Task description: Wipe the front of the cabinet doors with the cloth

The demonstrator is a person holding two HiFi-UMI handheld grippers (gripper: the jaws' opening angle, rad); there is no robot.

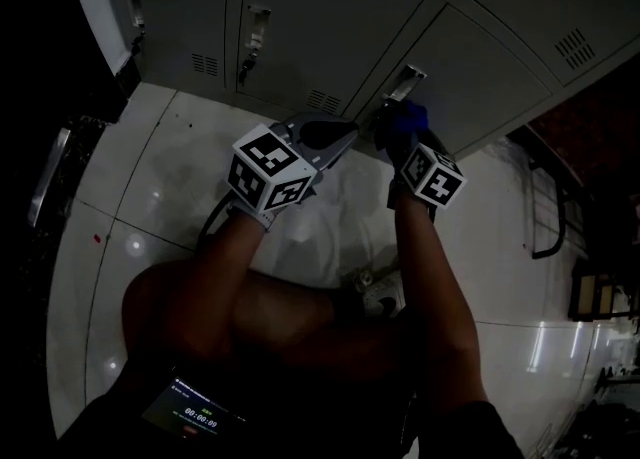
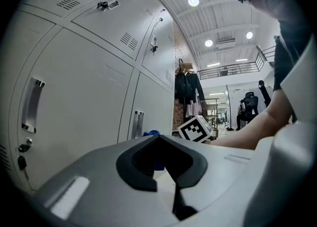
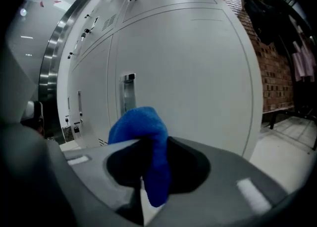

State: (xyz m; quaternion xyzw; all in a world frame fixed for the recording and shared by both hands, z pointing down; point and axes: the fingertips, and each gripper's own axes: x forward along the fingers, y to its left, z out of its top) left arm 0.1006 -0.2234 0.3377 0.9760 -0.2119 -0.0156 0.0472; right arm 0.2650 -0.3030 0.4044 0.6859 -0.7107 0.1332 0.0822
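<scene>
Two jaws of right hand-held gripper (image 3: 148, 169) clamped on blue cloth (image 3: 143, 129), close before a handle (image 3: 128, 92) on pale grey cabinet doors (image 3: 198, 72). Left hand-held gripper (image 2: 166, 164) just beside, jaws together, nothing between. Underneath, glossy white floor (image 1: 150, 167) tiles. Farther out, brick wall (image 3: 275, 72), hanging coats (image 2: 187, 85), round ceiling lights (image 2: 193, 1).

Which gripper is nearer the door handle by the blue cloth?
Right. The right gripper, shut on the cloth, is just short of the handle. The left gripper is farther off, to its left.
</scene>
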